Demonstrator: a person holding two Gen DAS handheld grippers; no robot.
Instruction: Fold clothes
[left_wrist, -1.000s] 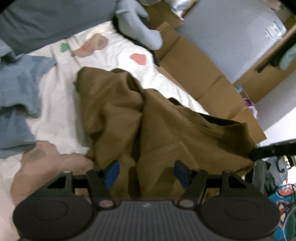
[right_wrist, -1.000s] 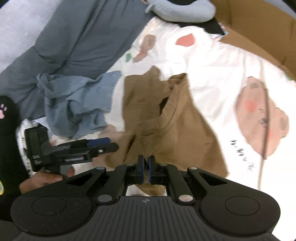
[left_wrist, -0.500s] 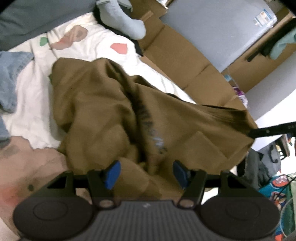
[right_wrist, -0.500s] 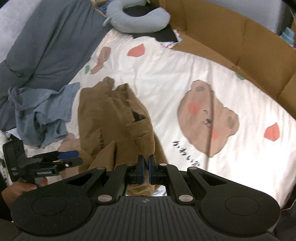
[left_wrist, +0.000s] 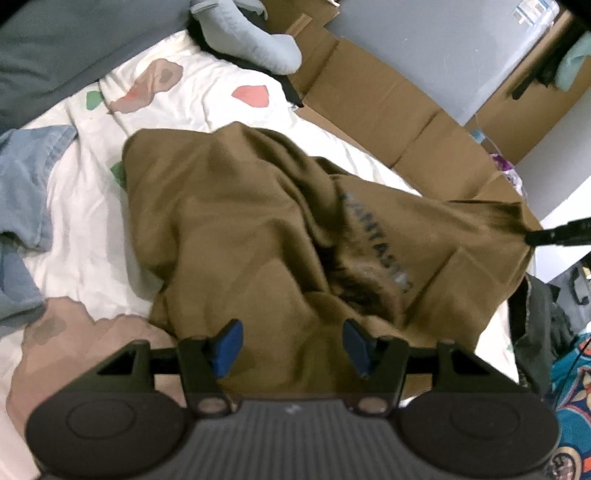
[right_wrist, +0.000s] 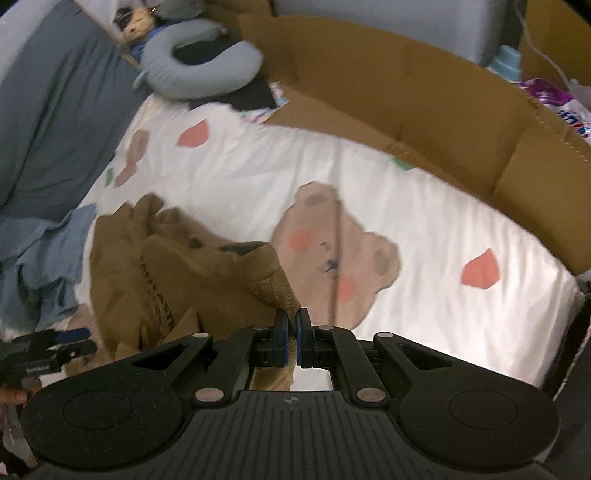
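A brown shirt (left_wrist: 258, 229) with grey lettering lies bunched on the white printed bedsheet (left_wrist: 85, 229). My left gripper (left_wrist: 291, 345) is open, with the shirt's near fabric lying between its blue pads, not pinched. My right gripper (right_wrist: 292, 334) is shut on a ribbed edge of the brown shirt (right_wrist: 177, 266) and holds it lifted and pulled taut to the right. In the left wrist view the right gripper's tip (left_wrist: 554, 236) holds the shirt's far corner. In the right wrist view the left gripper (right_wrist: 70, 341) shows at the lower left.
A blue denim garment (left_wrist: 22, 192) lies left of the shirt. A grey neck pillow (right_wrist: 195, 70) and a dark grey blanket (right_wrist: 48, 110) lie at the head of the bed. Cardboard panels (right_wrist: 443, 122) line the far side. The sheet (right_wrist: 461, 229) shows a bear print.
My right gripper has pulled the shirt's edge up and to the right, spreading it; the lettering now shows. The left gripper stays open over the near fabric.
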